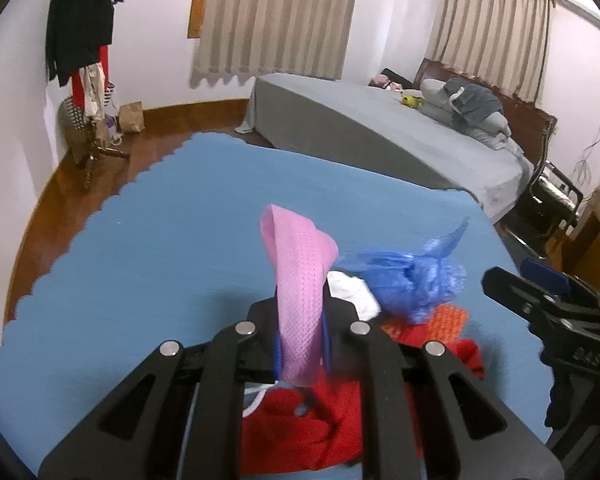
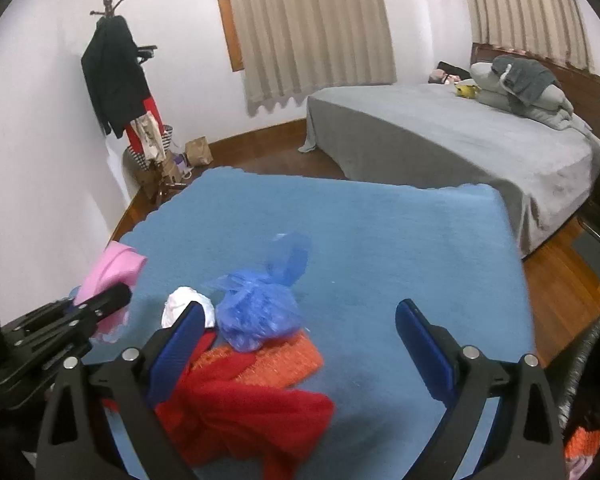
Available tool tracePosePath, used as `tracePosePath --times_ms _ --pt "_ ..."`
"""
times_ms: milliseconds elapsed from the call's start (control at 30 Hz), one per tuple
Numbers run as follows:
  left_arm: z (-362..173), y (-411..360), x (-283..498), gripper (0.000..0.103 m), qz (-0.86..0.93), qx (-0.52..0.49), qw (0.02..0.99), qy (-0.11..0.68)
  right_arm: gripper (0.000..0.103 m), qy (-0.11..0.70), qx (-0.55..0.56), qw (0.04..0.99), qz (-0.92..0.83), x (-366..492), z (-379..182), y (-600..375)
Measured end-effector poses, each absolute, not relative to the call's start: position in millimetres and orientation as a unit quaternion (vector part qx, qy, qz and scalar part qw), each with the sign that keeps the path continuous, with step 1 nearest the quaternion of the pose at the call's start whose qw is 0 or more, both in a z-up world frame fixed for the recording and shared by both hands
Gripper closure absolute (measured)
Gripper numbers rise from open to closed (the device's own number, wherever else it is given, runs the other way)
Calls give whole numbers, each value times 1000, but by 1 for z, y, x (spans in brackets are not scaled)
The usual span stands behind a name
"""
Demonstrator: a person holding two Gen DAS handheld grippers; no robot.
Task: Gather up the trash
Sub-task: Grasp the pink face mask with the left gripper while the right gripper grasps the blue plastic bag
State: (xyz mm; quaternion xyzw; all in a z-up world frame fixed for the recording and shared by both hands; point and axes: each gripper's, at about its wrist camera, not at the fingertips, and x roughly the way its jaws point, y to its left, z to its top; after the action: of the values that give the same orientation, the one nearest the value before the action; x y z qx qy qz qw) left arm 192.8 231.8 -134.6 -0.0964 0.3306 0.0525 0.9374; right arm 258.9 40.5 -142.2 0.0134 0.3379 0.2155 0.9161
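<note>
Bedroom, wood floor, grey bed (image 2: 440, 140) behind; blue mat (image 1: 140, 260) as work surface; left gripper (image 1: 302, 354) clenched on pink cloth (image 1: 300, 280), strip standing up between pads, probably lifted clear for disposal; right gripper (image 2: 300, 344) released, pads spread wide, nothing between them, poised above pile near mat's near edge; blue plastic bag (image 2: 258, 316) knotted, resting on orange cloth (image 2: 284, 360), touching white wad (image 2: 180, 304); red cloth (image 2: 240, 416) nearest edge; bag likely next pick given jaw spread; collection bin not in view.
</note>
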Motion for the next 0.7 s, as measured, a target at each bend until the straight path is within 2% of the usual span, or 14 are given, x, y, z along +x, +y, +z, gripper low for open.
tracePosePath --times_ms 333,433,567,600,700 --pt "-136 251 198 90 76 -98 937 327 17 362 3 905 221 280 -165 74" --pt "-138 254 198 90 78 -101 936 328 27 380 2 895 232 285 -172 81" --pt "-137 253 197 90 79 -101 937 325 59 400 10 879 261 290 -177 86" --pt "-137 253 196 90 80 -101 937 325 63 400 12 876 269 290 -176 86" --pt "-135 253 194 90 81 -101 938 323 66 393 11 875 281 285 -171 84"
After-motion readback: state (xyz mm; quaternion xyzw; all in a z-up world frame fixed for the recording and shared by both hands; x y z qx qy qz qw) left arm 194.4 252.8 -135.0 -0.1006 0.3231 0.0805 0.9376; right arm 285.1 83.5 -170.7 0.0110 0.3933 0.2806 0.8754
